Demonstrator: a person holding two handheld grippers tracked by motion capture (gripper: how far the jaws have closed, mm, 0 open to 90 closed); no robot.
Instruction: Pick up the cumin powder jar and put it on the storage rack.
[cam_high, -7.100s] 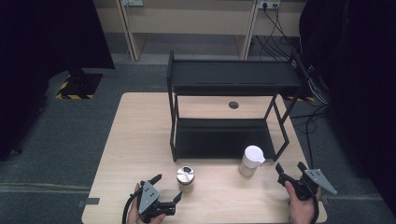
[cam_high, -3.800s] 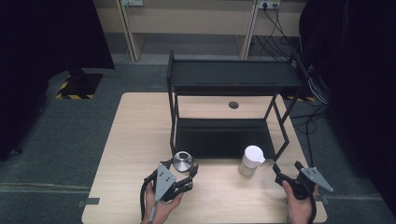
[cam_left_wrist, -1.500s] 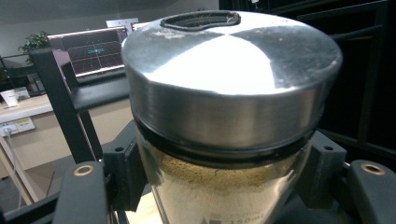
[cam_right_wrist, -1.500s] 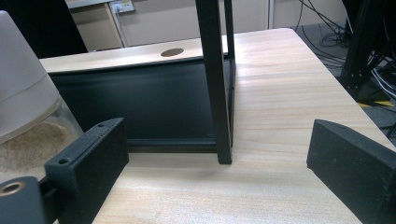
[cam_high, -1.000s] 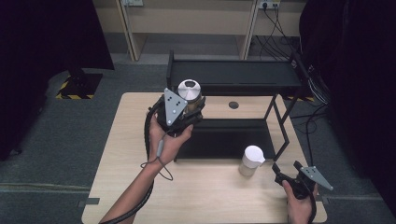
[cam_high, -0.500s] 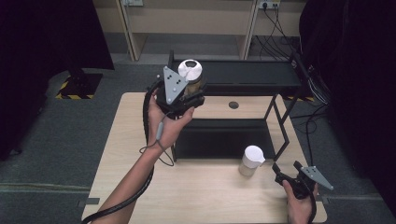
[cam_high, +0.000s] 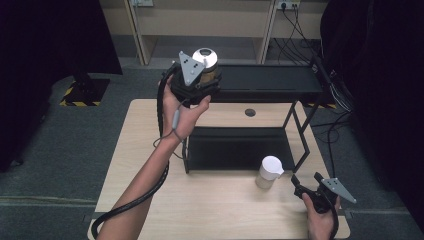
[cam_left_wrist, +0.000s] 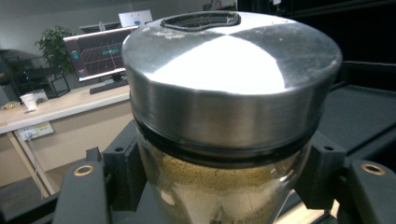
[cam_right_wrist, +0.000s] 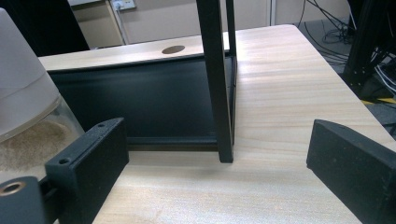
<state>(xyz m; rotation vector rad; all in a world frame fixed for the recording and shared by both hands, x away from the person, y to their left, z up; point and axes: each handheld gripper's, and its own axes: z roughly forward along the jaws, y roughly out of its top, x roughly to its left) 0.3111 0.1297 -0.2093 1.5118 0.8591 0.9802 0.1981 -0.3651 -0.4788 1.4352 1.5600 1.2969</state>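
— Since a second ago we are lifting the jar (cam_high: 206, 62), clamped in our left gripper (cam_high: 197, 82), up to the shelf (cam_high: 270, 80) top's left end.
— So we are about to set it there; our right gripper (cam_high: 312, 192) is idling wide, empty, in front of the shelf beside the white-lidded jar (cam_high: 269, 171).

The high view looks forward and down from above the person's side onto the whole table (cam_high: 150, 150) and the black rack (cam_high: 265, 85), from well back. The left gripper view sits raised, very close behind a steel-lidded jar (cam_left_wrist: 229, 116), facing level past it toward a desk with a monitor (cam_left_wrist: 95, 56). The right gripper view sits low over the tabletop, looking along it at the rack's lower shelf (cam_right_wrist: 140, 100) and near post (cam_right_wrist: 217, 84), which the high view shares.
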